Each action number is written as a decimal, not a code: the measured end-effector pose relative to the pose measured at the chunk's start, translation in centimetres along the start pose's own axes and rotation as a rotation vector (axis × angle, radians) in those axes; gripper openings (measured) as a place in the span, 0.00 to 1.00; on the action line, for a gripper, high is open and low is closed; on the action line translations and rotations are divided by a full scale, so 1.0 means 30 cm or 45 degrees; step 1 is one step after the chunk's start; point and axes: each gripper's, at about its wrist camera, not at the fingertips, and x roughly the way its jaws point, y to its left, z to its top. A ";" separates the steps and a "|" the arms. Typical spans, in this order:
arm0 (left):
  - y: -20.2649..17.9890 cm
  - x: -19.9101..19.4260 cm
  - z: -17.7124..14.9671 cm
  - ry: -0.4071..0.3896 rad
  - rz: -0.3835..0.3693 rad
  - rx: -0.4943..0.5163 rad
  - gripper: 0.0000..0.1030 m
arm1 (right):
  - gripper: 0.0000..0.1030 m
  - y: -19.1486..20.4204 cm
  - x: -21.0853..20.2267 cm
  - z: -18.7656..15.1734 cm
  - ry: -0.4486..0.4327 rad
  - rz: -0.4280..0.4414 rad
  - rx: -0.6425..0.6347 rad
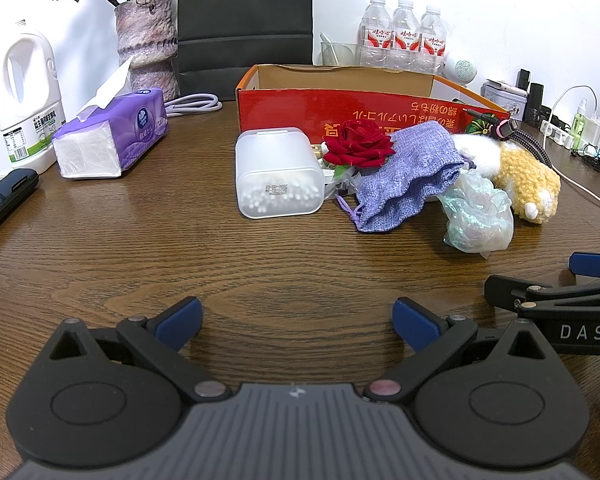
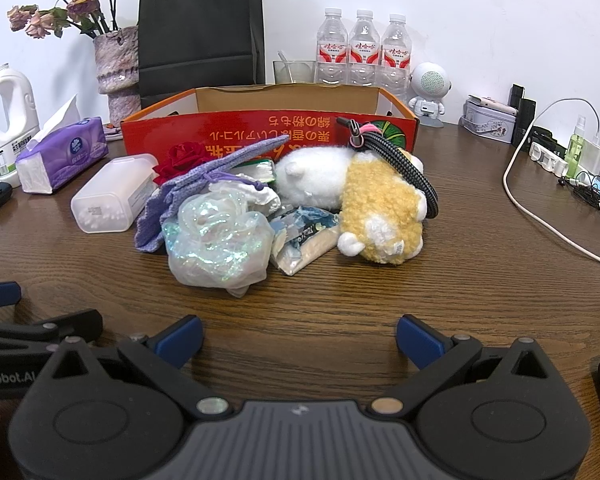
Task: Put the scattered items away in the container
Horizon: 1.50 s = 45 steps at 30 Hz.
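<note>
left tongs point(image 1: 296, 322): black jointed arms, 2 blue fingertips, grey ribbed body, round silver and pinkish pivot pins
right tongs point(image 2: 299, 338): same black, blue and grey build, silver and tan pins
lettering: white "DAS", "nRobot.AI"

Left gripper point(image 1: 296, 322) and right gripper point(image 2: 299, 338) tilt downward side by side, jaws wide, empty.

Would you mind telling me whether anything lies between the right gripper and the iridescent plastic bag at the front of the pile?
Nothing visible does. The right gripper is open over bare wooden table, and the iridescent bag is the pile's nearest item, straight ahead and slightly left. The red box stands behind the pile.
</note>
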 end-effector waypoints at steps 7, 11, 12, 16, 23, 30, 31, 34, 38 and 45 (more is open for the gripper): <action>-0.002 -0.002 0.002 0.000 0.000 0.000 1.00 | 1.00 0.000 -0.001 -0.001 0.000 0.000 0.000; -0.003 -0.003 0.004 0.000 0.000 0.000 1.00 | 1.00 -0.001 -0.001 -0.001 0.000 -0.001 0.000; -0.003 -0.003 0.004 -0.001 0.000 0.000 1.00 | 1.00 -0.001 0.000 -0.001 0.000 -0.001 0.000; -0.004 -0.004 0.005 -0.001 0.000 0.001 1.00 | 1.00 -0.002 0.000 -0.001 0.000 -0.001 0.000; -0.006 -0.006 0.008 -0.001 -0.001 0.001 1.00 | 1.00 -0.002 -0.002 0.000 -0.001 -0.001 0.001; -0.008 -0.008 0.010 -0.001 -0.001 0.002 1.00 | 1.00 0.001 0.001 0.000 -0.001 -0.002 0.001; -0.009 -0.008 0.010 -0.002 -0.001 0.002 1.00 | 1.00 0.002 0.002 -0.001 -0.001 -0.002 0.001; -0.010 -0.010 0.011 -0.005 -0.001 0.014 1.00 | 1.00 0.006 0.005 -0.001 -0.001 -0.003 0.001; 0.027 -0.049 0.042 -0.106 -0.041 0.052 1.00 | 0.98 -0.016 0.003 0.013 0.036 0.064 -0.023; 0.114 0.119 0.252 -0.160 -0.038 -0.038 0.97 | 0.77 -0.202 -0.042 0.106 -0.170 0.114 0.179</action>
